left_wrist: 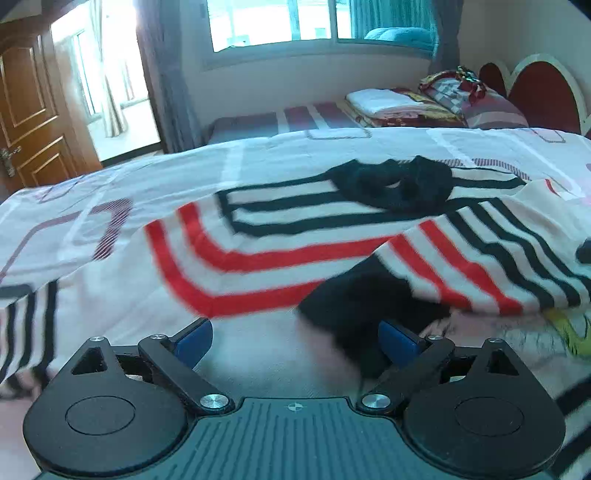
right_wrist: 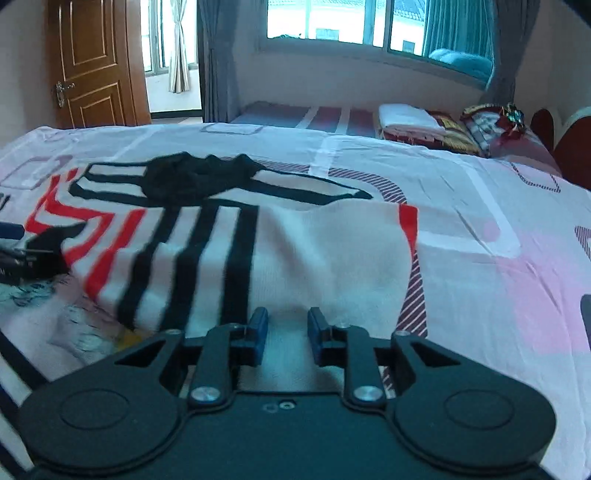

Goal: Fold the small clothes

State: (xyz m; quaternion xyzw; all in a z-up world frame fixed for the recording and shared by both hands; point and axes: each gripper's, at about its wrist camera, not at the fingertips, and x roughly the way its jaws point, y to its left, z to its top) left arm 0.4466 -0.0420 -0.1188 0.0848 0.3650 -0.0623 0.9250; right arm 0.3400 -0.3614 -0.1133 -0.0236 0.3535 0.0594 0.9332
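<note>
Left gripper (left_wrist: 295, 345): my blue pads (left_wrist: 192, 341) stand spread wide; a black cuff (left_wrist: 354, 314) of the garment lies by the right-hand pad, and blur hides whether they touch.
Right gripper (right_wrist: 283, 338): my pads (right_wrist: 258, 328) sit a narrow gap apart with white knit between them; whether they pinch it I cannot tell.
Striped sweater (right_wrist: 236, 243): spread on the bed ahead of both my grippers, white with black and red bands, one sleeve folded across the body.
Black collar (right_wrist: 195, 177): bunched at the sweater's far end.
Bedsheet (right_wrist: 480, 236): white and pink with striped squares, under the sweater.
Folded bedding (right_wrist: 410, 118): stacked on the second bed beyond.
Door (right_wrist: 92, 62): brown wood, far left.
Window (right_wrist: 351, 26): bright, on the back wall.
</note>
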